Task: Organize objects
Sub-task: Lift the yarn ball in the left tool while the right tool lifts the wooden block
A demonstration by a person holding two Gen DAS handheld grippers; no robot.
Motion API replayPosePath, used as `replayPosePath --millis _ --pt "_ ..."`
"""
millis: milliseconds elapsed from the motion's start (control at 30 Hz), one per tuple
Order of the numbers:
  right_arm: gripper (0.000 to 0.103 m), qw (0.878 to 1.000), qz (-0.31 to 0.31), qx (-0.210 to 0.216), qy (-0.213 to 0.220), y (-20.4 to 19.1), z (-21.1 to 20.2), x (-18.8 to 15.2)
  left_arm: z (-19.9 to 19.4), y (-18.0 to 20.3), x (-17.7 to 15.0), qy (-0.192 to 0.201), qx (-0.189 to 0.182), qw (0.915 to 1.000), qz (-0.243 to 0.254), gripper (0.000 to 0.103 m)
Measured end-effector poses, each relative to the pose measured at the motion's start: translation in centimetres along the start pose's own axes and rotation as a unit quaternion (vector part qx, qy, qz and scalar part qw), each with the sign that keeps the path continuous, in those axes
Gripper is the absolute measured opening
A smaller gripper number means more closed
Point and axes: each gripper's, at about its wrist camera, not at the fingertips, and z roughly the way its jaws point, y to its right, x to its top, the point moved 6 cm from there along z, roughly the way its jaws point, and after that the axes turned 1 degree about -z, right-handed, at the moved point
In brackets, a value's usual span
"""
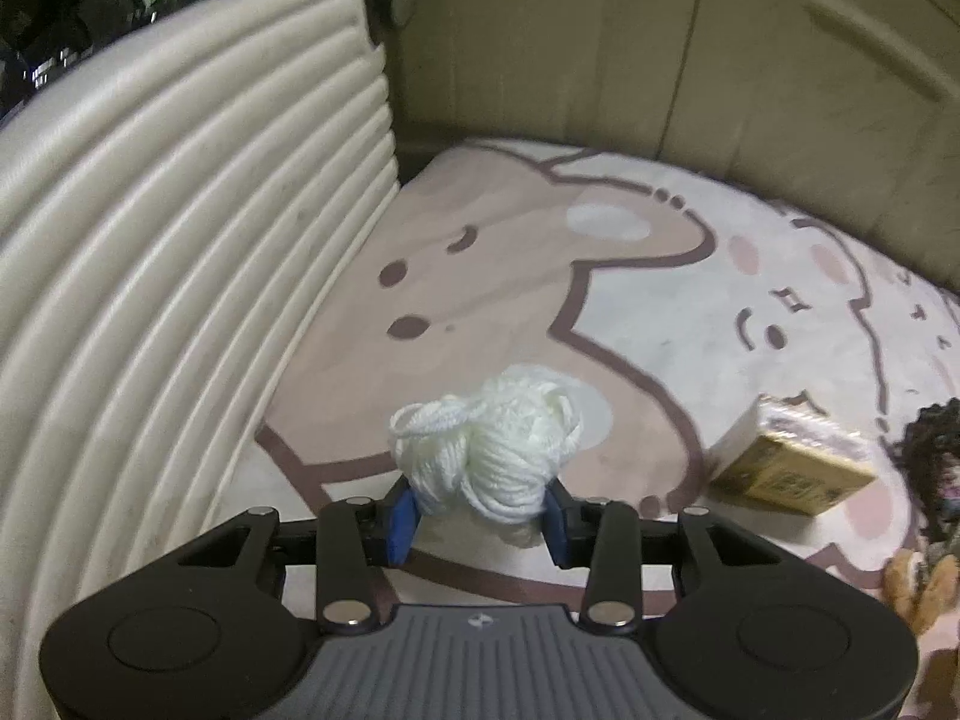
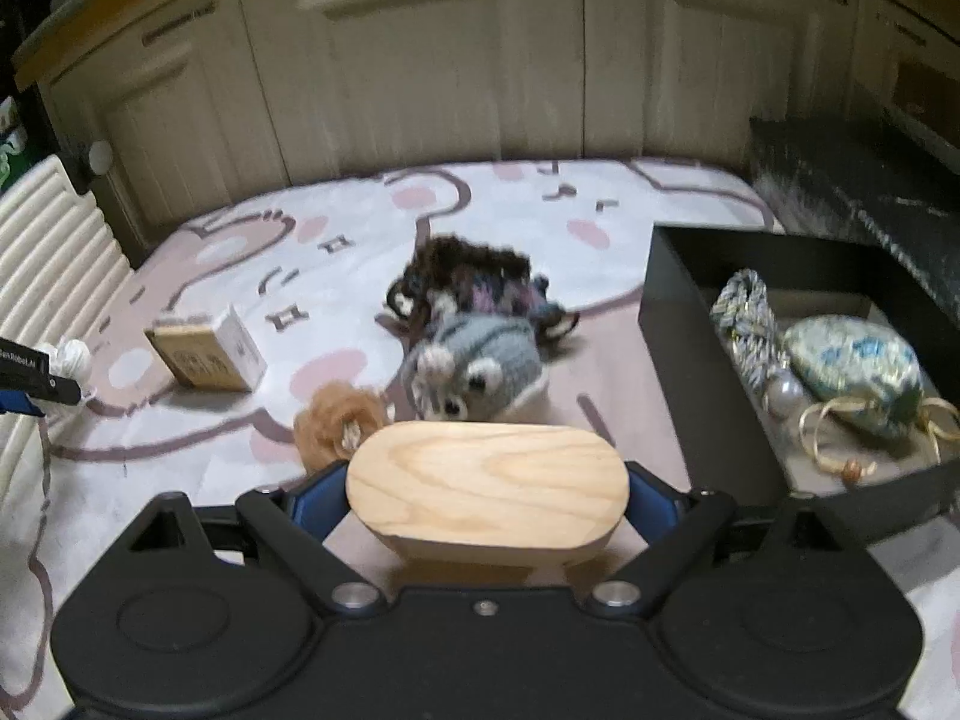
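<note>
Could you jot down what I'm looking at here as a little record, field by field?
Setting: cartoon-print rug on the floor, in front of cupboards
Left gripper: shut on a white yarn ball
Right gripper: shut on an oval wooden piece
Black box: holds a patterned pouch and a braided cord
Loose on rug: grey knitted toy, dark knitted item, tan fluffy piece, small carton

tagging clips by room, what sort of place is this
Most likely a bedroom at home: a bed with a cartoon-print bedsheet and a padded headboard, and wardrobe doors behind it. Knitted toys lie on the sheet.
</note>
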Motion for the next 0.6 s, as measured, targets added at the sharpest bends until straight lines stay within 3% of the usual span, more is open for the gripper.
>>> replayPosePath --millis 333,600 --pt "0.094 0.999 -0.014 0.014 0.049 0.3 -2.1 3.7 -3.6 3.0 0.7 0.036 -0.003 0.9979 0.053 0.043" --pt "0.094 0.997 -0.024 0.007 0.068 1.0 -3.2 5.6 -6.4 6.1 1.1 0.057 -0.027 0.9953 0.073 0.043"
